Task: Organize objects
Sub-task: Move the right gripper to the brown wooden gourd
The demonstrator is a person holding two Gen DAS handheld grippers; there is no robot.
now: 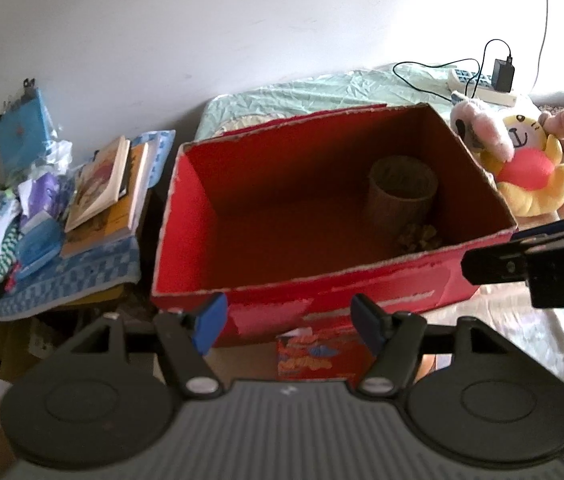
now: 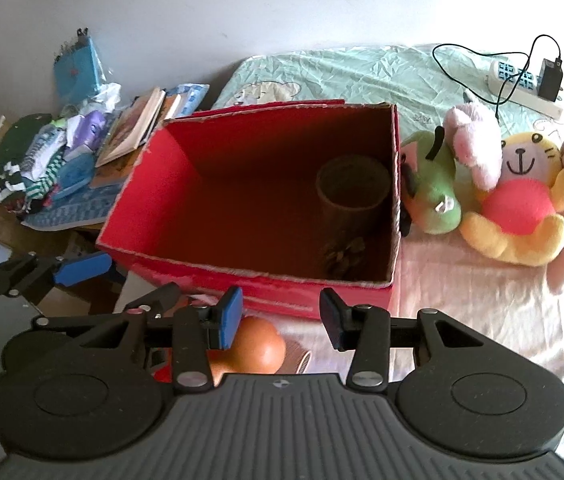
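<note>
Plush yellow lion toy (image 2: 522,216), soft and light beside the red cardboard box (image 2: 249,280) on the bed, should squash easily, best pinched at its belly; both tools (image 1: 288,322) (image 2: 279,318) gape empty.

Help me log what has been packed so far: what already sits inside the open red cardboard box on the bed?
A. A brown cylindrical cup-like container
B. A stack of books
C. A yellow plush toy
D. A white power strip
A: the brown cylindrical container stands inside the red cardboard box, near its right wall, while the plush toys, books and power strip all lie outside it.
</note>
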